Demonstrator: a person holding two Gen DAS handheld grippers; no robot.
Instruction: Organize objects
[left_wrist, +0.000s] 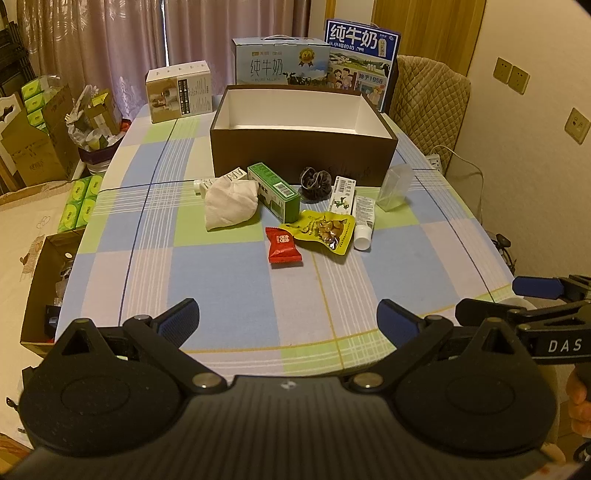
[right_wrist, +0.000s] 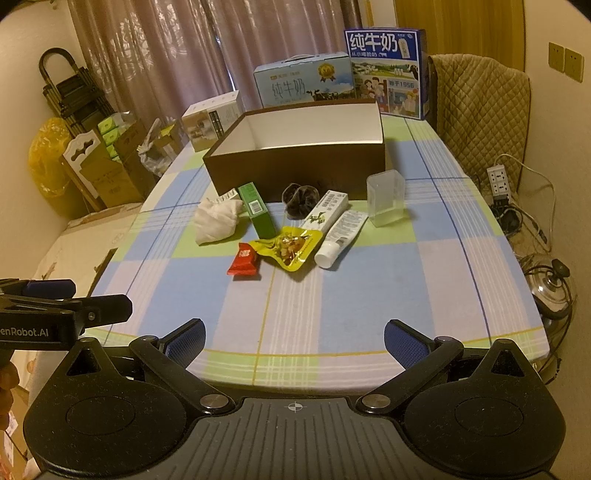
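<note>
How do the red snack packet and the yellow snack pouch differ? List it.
1. The red snack packet is opaque; the yellow snack pouch has a clear window showing its brown contents.
2. The red snack packet is smaller and rectangular; the yellow snack pouch is larger with an irregular outline.
Shared: both lie flat on the checked tablecloth, touching, in front of the open brown box.

Woven checked tablecloth (left_wrist: 229, 280); matt brown cardboard box (left_wrist: 303, 151); glossy foil snack pouch (left_wrist: 325, 230); clear plastic container (right_wrist: 386, 197); crumpled white cloth bag (left_wrist: 229, 205).
</note>
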